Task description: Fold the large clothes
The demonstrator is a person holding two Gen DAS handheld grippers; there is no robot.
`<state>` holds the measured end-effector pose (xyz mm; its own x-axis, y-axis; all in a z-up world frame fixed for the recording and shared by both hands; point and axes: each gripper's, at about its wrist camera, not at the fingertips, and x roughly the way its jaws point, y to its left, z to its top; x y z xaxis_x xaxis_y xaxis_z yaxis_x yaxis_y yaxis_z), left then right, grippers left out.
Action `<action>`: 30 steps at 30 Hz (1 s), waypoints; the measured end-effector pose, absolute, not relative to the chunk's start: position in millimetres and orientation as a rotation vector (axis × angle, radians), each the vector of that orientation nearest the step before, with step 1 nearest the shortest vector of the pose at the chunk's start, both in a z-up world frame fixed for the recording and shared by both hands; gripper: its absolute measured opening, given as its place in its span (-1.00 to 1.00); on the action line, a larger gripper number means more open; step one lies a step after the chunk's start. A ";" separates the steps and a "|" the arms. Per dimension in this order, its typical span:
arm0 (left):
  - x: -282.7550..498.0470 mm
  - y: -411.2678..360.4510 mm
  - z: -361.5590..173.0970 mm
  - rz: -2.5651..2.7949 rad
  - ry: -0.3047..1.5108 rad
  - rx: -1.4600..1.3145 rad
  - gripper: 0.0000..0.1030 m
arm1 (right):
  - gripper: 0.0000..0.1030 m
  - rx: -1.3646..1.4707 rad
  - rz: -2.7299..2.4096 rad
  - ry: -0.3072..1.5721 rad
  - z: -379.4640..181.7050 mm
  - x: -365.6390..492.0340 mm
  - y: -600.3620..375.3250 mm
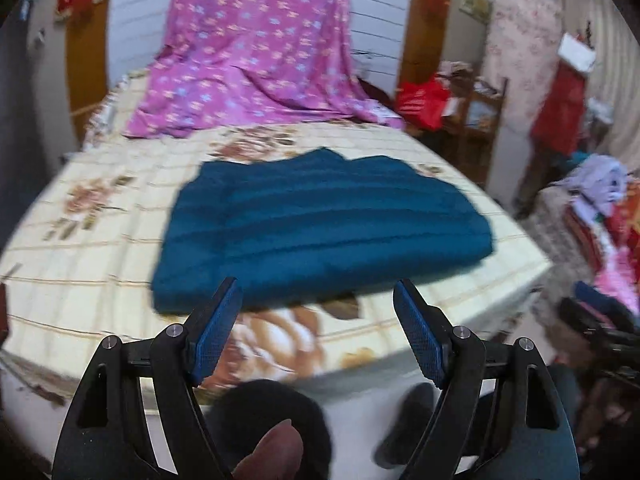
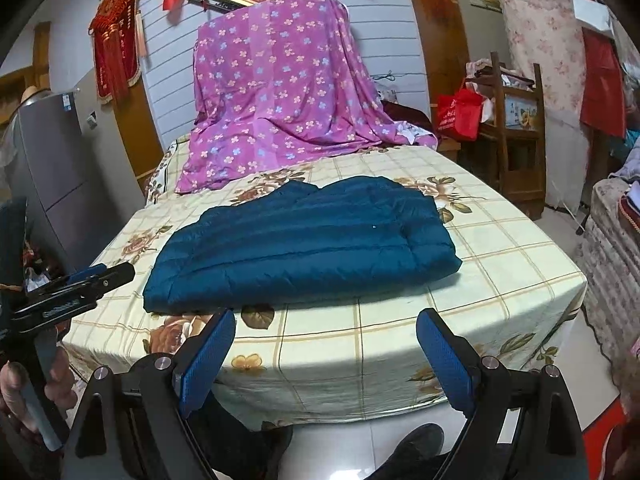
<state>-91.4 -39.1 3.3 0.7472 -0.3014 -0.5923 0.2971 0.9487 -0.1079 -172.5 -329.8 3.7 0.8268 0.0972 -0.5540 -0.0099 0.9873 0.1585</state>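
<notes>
Both the left gripper (image 1: 318, 332) and right gripper (image 2: 326, 364) hang wide open and empty short of the half-folded blue puffer jacket (image 2: 304, 240), whose near hem probably needs grasping next.

left wrist: near bed's (image 1: 100, 240) foot, facing headward, blurred, perhaps closer | right wrist: same, sharper | shared: bed

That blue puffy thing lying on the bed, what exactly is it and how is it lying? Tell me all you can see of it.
The blue jacket looks like a teal quilted down garment, stitched in horizontal padded rows. It lies flat on the floral checked bedsheet, already folded into a rough rectangle, with a notch like a collar at its far edge. A tiny white speck shows on top. Only the sheet touches it; both hand-held grippers are short of it, open.
</notes>
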 end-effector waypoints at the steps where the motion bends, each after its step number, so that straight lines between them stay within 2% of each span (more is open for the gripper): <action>1: -92.8 -41.2 3.7 -0.329 0.649 -0.004 0.53 | 0.76 0.153 0.059 0.595 3.3 -172.8 -329.8; 8: -89.5 -58.7 0.0 -0.277 0.730 0.065 0.54 | 0.76 0.133 0.072 0.590 6.0 -172.4 -324.1; 11: -93.0 -62.1 -3.2 -0.232 0.708 0.073 0.84 | 0.76 0.116 0.079 0.575 9.4 -173.6 -320.4; 12: -94.0 -62.7 -3.3 -0.224 0.699 0.071 0.99 | 0.76 0.115 0.084 0.573 10.1 -173.7 -319.9; 30: -88.9 -60.0 -9.4 -0.142 0.732 0.071 0.99 | 0.76 0.051 0.103 0.559 15.8 -178.8 -301.6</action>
<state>-88.9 -60.0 -9.4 0.7348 -0.1044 -0.6702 0.1538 0.9880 0.0147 -178.8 -301.6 15.8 0.8427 0.1118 -0.5266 -0.0839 0.9935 0.0767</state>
